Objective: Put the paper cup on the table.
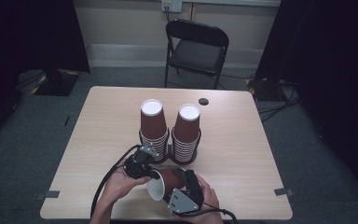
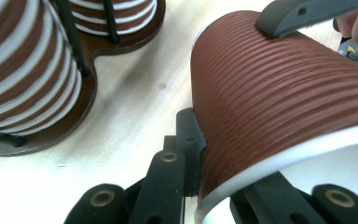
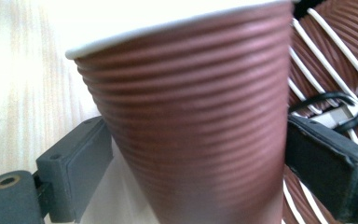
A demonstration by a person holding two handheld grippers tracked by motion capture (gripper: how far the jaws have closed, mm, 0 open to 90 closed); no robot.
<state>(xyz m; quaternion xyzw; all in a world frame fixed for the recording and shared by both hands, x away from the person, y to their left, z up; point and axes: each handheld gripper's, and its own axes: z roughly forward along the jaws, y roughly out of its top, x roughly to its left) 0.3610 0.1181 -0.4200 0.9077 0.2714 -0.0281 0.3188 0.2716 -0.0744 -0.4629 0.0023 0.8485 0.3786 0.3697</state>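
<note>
From the high view, a single brown ribbed paper cup (image 1: 165, 183) lies on its side between the two grippers, at the near edge of the table (image 1: 98, 130). Its long axis runs roughly level across the table, with the white mouth toward the left gripper (image 1: 142, 167) and the narrow base toward the right gripper (image 1: 186, 189). Both hands are on it, so neither is nearer; a handover looks under way. Just beyond the jaws stand two stacks of upturned cups (image 1: 153, 128) in a dark holder (image 1: 186, 161). Farther off are a small black disc (image 1: 203, 101) on the table, a folding chair (image 1: 196, 49), grey carpet and dark curtains.

In the left gripper view, the jaws are pinched shut on the cup's rim (image 2: 279, 163), one outside against the ribbed wall and one inside the mouth. The cup's body (image 2: 279, 88) stretches up and away from them to the right, where one jaw of the other gripper (image 2: 307, 14) lies over its far end. The holder's base (image 2: 88, 93) sits to the left on pale wood.

In the right gripper view, the cup (image 3: 191, 121) stands between the two jaws, mouth away from the camera. The jaws are spread wide; a gap shows at the left pad (image 3: 81, 168), and the right pad (image 3: 326, 163) sits just beside the wall, so I judge the grip released. The stacked cups (image 3: 335, 51) lie behind at right.
</note>
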